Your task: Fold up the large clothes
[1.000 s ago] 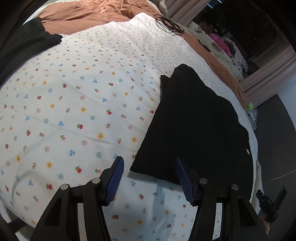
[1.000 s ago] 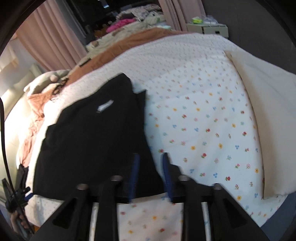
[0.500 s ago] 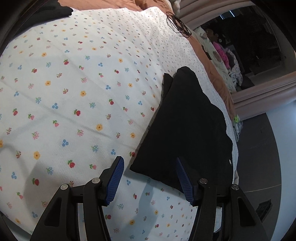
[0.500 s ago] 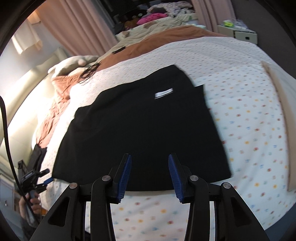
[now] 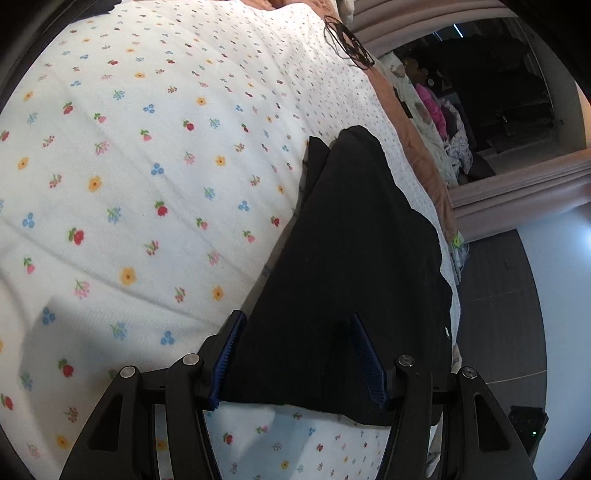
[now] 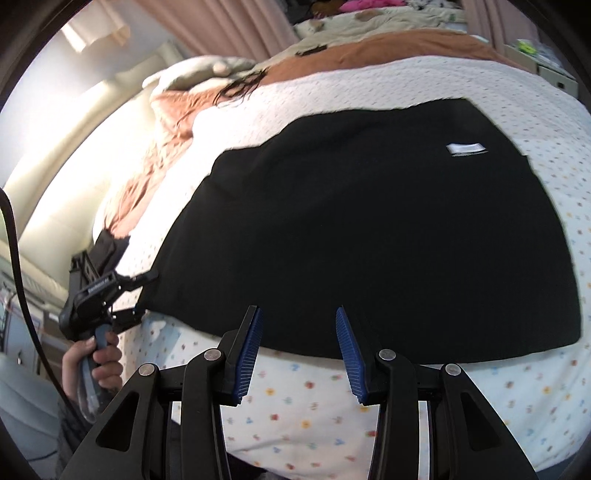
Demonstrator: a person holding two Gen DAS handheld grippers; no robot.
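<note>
A black garment (image 5: 354, 266) lies folded flat on the flowered white bed sheet (image 5: 147, 166). In the right wrist view the garment (image 6: 369, 229) shows a white label (image 6: 466, 148) near its far right corner. My left gripper (image 5: 297, 325) is open, its jaws either side of the garment's near corner. It also shows in the right wrist view (image 6: 146, 293), open at the garment's left corner and held by a hand. My right gripper (image 6: 299, 317) is open over the garment's near edge, holding nothing.
A brown blanket (image 6: 369, 48) and a coiled black cable (image 5: 347, 40) lie at the far side of the bed. Piled clothes (image 5: 439, 114) sit beyond it, by pink curtains (image 6: 221, 26). The bed's edge and dark floor (image 5: 495, 295) are right of the garment.
Both grippers have moved closer to the garment. The left gripper's jaws now straddle its near corner. The right gripper swung left and opened wider over the near edge.
</note>
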